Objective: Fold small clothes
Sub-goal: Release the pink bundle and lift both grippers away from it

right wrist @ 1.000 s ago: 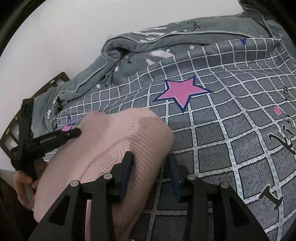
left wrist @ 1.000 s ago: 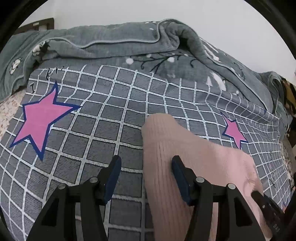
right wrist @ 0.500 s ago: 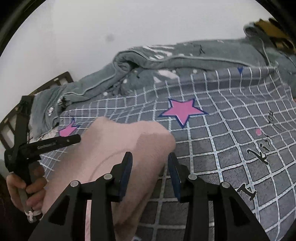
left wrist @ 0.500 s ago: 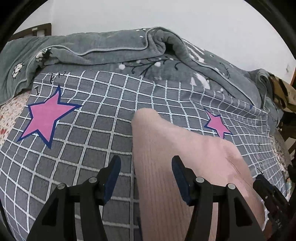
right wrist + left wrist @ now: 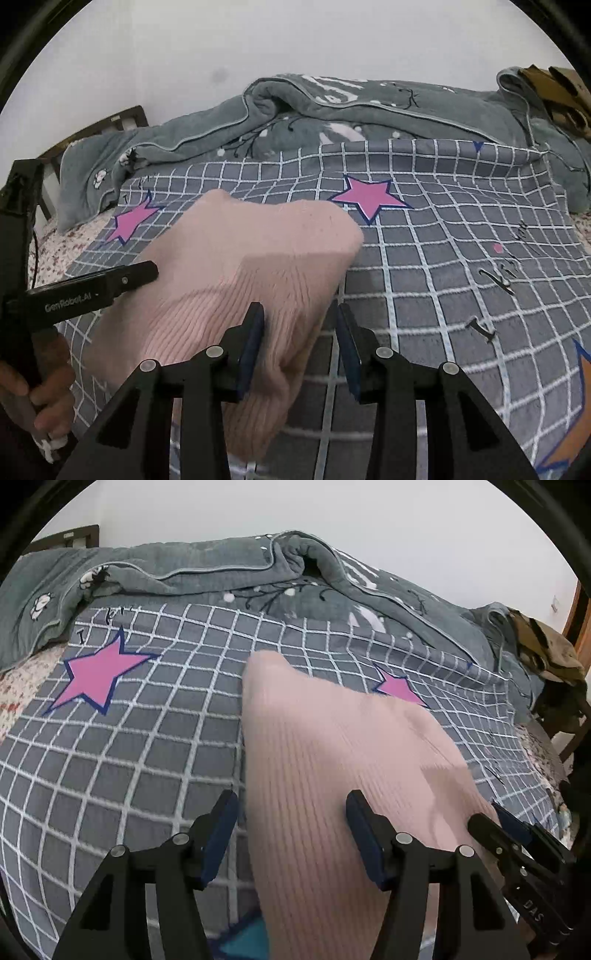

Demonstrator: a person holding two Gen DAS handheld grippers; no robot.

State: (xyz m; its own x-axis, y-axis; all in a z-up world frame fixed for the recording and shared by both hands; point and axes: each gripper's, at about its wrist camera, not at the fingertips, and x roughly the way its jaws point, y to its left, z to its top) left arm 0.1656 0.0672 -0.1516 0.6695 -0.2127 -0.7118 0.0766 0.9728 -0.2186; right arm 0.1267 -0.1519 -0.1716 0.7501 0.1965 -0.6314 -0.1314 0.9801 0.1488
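A pink ribbed knit garment (image 5: 332, 760) lies folded on the grey checked bedspread (image 5: 129, 738); in the right wrist view the garment (image 5: 236, 266) reaches toward me. My left gripper (image 5: 291, 834) is open, its fingers wide apart over the garment's left edge, not clamping it. My right gripper (image 5: 299, 347) is open, with the garment's right corner between its fingers. The right gripper shows at the lower right of the left wrist view (image 5: 517, 849). The left gripper shows at the left of the right wrist view (image 5: 92, 291), held by a hand.
A rumpled grey blanket (image 5: 221, 572) lies along the far side of the bed against the white wall. Pink stars (image 5: 99, 672) mark the bedspread. A brown-olive cloth (image 5: 546, 650) sits at the far right. A wooden headboard (image 5: 103, 125) is at the left.
Both grippers have drawn back toward me and higher, so more of the bed shows. The right gripper's fingers have opened from around the garment's corner. The garment looks flatter.
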